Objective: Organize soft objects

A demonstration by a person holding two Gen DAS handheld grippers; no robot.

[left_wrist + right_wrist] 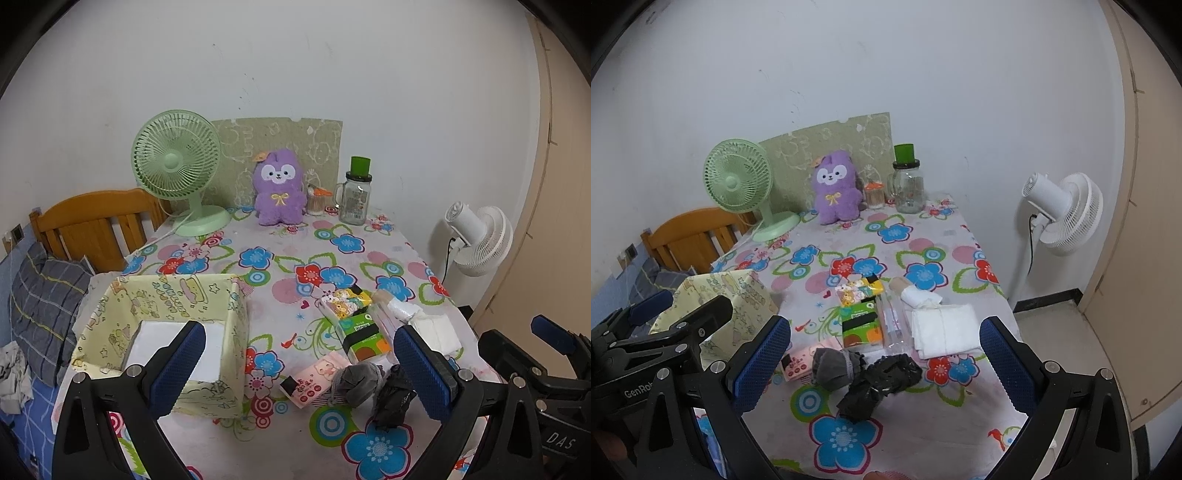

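Left gripper (pixel 299 363): jaws wide, empty | Right gripper (pixel 884 363): jaws wide, empty | Grey sock (pixel 834 367), black bag (pixel 882 380), tissue packs (pixel 858 314): right of yellow box (pixel 162 321) on table (pixel 923 236)

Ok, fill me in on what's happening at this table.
A person holds two grippers over the flowered table, both open and holding nothing. The left gripper hovers by the yellow fabric box. The right gripper faces the grey sock, black bundle, tissue packs and white cloth, all outside the box.
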